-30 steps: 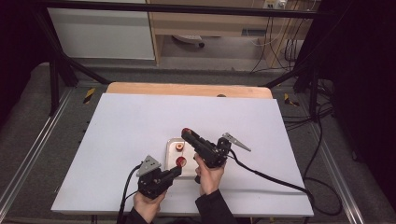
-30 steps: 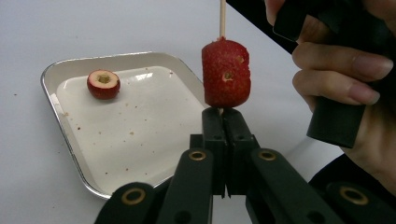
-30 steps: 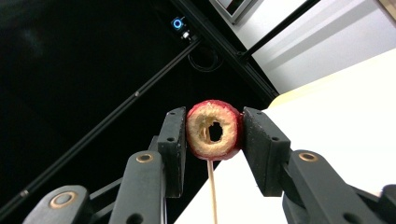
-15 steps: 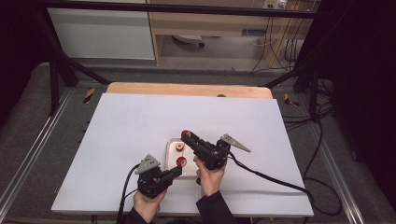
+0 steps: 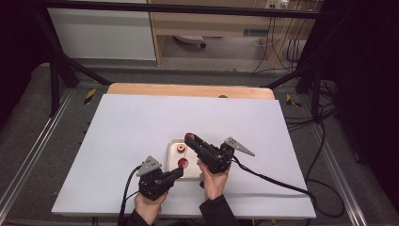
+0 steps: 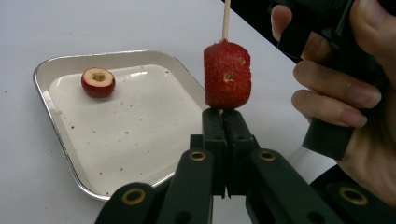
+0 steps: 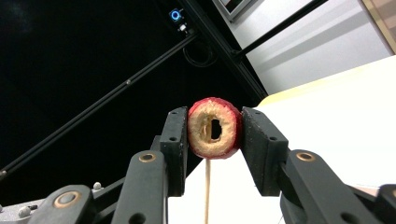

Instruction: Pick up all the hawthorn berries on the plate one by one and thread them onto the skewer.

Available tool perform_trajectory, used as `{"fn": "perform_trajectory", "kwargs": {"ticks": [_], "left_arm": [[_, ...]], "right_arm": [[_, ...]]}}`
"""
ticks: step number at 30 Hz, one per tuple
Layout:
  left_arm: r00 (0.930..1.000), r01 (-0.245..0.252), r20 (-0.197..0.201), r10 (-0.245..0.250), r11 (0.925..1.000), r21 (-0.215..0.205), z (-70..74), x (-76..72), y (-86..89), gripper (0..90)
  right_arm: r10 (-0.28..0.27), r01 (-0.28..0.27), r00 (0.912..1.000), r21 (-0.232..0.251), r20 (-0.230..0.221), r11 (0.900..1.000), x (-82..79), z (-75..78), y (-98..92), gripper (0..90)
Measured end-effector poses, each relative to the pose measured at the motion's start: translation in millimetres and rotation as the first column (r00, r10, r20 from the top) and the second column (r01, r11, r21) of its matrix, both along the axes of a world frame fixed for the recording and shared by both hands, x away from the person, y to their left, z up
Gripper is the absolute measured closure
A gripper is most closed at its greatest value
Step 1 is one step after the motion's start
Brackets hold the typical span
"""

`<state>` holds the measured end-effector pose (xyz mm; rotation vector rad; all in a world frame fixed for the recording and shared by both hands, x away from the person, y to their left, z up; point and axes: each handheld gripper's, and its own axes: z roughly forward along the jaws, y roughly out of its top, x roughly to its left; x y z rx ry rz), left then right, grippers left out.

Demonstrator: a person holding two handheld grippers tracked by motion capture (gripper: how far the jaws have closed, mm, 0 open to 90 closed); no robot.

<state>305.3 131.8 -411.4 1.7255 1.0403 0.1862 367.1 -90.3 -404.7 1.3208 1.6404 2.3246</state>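
Observation:
My left gripper (image 6: 226,112) is shut on a thin wooden skewer (image 6: 226,18) that stands upright, with a red cored fruit (image 6: 227,74) threaded on it just above the jaws. In the high view this gripper (image 5: 180,171) sits at the tray's near edge. My right gripper (image 7: 215,128) is shut on a second red fruit ring (image 7: 203,140), its cored hole facing the camera. The skewer's stick (image 7: 207,196) shows right below that ring. From above, the right gripper (image 5: 190,138) holds its fruit over the tray. A third fruit (image 6: 98,81) lies in the tray.
The small metal tray (image 6: 51,70) with crumbs rests on the white table (image 5: 141,132), near its front edge. The hand (image 6: 345,93) holding the right gripper is close beside the skewer. A wooden strip (image 5: 188,89) borders the table's far edge.

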Motion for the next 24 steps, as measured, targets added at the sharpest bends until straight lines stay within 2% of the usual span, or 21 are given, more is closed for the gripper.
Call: {"fn": "perform_trajectory", "kwargs": {"ticks": [5,9,14,19,23,24], "left_arm": [[0.9999,0.01,0.004,-0.01,0.9999,0.008,-0.8,-0.6,-1.2,89.0],[0.9999,0.01,0.008,-0.01,0.9999,-0.006,1.0,0.6,2.6,89.0],[0.9997,0.01,0.02,-0.01,0.9998,0.016,1.3,0.7,1.6,89.0],[0.9998,0.006,0.018,-0.006,0.9999,0.012,2.5,2.1,3.3,88.9],[0.9994,0.009,0.032,-0.009,0.9998,0.016,2.2,1.2,2.8,89.0],[0.9996,0.013,0.023,-0.013,0.9998,0.014,2.3,1.7,2.9,89.0]], "right_arm": [[0.0,0.0,1.0,-0.004,0.0,1.0,-1.0,-1.9,0.9,63.9],[-0.002,0.002,1.0,0.0,0.007,1.0,-1.9,-1.2,0.3,64.1],[-0.001,0.001,1.0,-0.003,0.007,1.0,-2.1,-1.7,0.6,64.2],[-0.003,0.003,1.0,0.006,0.007,1.0,-3.1,-2.3,0.9,64.3],[0.006,-0.006,1.0,0.001,0.0,1.0,-1.7,-2.6,0.9,64.3],[0.004,-0.004,1.0,0.001,0.001,1.0,-2.1,-2.5,0.6,64.3]]}}
